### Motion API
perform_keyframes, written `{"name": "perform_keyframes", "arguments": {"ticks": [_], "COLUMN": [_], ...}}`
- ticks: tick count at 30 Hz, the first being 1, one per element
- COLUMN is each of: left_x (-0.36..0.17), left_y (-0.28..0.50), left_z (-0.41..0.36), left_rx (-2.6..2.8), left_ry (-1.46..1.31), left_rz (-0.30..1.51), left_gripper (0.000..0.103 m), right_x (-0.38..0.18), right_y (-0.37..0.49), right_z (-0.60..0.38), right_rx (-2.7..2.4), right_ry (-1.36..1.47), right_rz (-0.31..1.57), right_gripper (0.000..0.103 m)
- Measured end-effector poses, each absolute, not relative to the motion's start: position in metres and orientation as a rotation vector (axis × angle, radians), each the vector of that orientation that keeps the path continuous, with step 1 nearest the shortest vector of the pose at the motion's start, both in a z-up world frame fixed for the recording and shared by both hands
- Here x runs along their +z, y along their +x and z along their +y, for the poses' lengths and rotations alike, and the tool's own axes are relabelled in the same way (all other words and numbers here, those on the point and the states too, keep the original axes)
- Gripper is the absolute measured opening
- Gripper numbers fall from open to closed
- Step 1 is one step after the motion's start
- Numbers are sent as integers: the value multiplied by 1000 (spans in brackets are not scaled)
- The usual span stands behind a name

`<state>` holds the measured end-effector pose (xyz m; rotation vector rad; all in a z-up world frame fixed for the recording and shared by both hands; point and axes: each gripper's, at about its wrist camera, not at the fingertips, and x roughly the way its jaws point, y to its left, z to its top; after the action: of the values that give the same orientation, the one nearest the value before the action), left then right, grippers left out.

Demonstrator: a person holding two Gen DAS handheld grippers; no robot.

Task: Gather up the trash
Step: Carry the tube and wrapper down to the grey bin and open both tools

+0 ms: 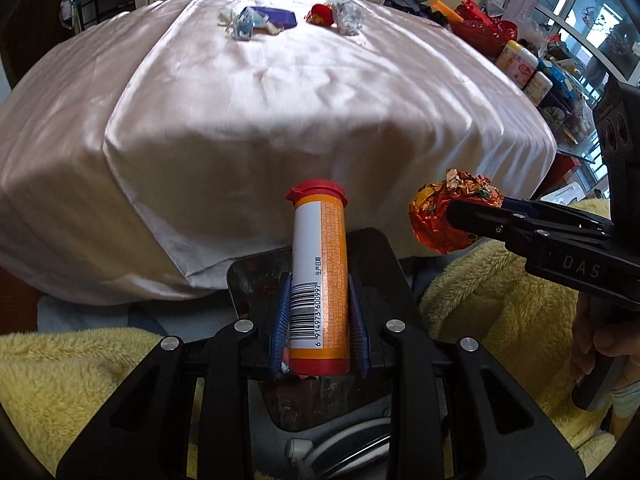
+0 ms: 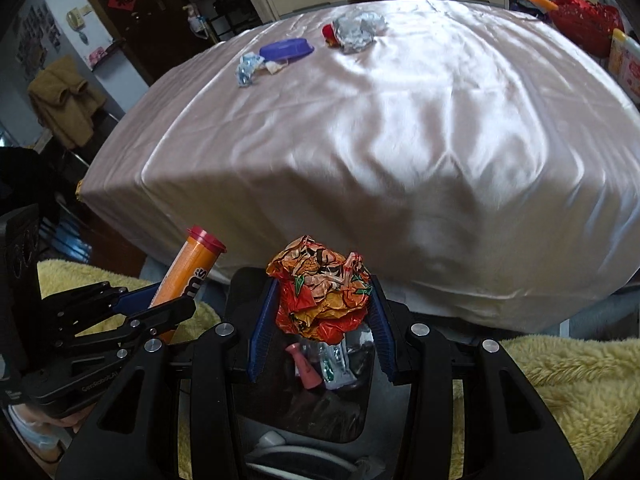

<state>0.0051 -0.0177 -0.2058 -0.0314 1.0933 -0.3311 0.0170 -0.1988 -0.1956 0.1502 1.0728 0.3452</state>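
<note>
Left tool (image 1: 318, 312) pinching orange red-capped plastic tube (image 1: 319, 276) | right tool (image 2: 320, 312) pinching crumpled orange foil wrapper (image 2: 322, 294) | both over dark bin (image 2: 312, 392), undropped | far worktop (image 1: 280, 92): wrappers, purple lid (image 1: 276, 16) left

One tube (image 1: 320, 280), one purple lid (image 2: 286, 49), perhaps five crumpled wrappers (image 2: 324, 292).

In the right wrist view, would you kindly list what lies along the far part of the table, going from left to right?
Crumpled blue-and-clear wrapper → blue oval lid → small red wrapper → crumpled silver foil ball. The small whitish scrap by the lid overlaps it, so I leave it out.
</note>
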Motion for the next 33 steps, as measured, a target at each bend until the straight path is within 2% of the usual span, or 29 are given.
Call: {"name": "perform_keyframes", "arguments": {"ticks": [7, 18, 23, 26, 28, 33], "left_x": [-234, -252, -255, -256, -257, -257], "left_y": [-3, -6, -7, -6, -6, -3], "left_z": [-15, -21, -22, -21, -18, -13], "left_rx": [-335, -330, -328, -317, -303, -278], "left_ry": [-33, 8, 23, 22, 14, -1], "left_rz": [1137, 1200, 1211, 1216, 1216, 1215], "left_gripper": [26, 26, 27, 37, 51, 71], "right_x": [-228, -236, -236, -235, -234, -235], "right_y": [13, 18, 17, 16, 16, 19], "right_z": [-184, -180, -180, -182, -186, -197], "right_rx": [373, 358, 363, 355, 339, 275], "right_ry": [132, 101, 109, 120, 132, 174], "right_rz": [1133, 1147, 1138, 1132, 1123, 1116], "right_gripper": [45, 48, 63, 68, 71, 78]}}
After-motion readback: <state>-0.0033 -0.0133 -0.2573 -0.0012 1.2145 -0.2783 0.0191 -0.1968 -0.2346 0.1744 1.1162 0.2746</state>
